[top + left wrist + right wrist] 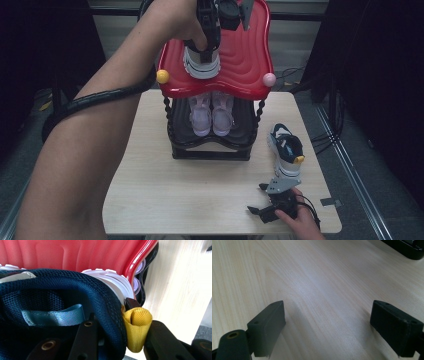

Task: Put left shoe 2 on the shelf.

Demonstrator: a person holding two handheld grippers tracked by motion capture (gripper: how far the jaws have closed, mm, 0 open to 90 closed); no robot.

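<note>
Left gripper view: we've got the left gripper (120, 340) clamped on the shoe's (75, 290) heel collar, yellow pull loop (137, 327) pinched in too.

High view puts that shoe (201, 62) on the red top shelf (245, 55), sitting toward the shelf's 9 o'clock side near the front lip. We think the risk is a sloppy release: the loop could snag on a pad and drag the shoe off the edge, down onto the pink pair (212, 114) below. The right gripper (265, 210) rests wide open on the table (165, 190), its mate shoe (286, 155) at 12 o'clock from it.
</note>
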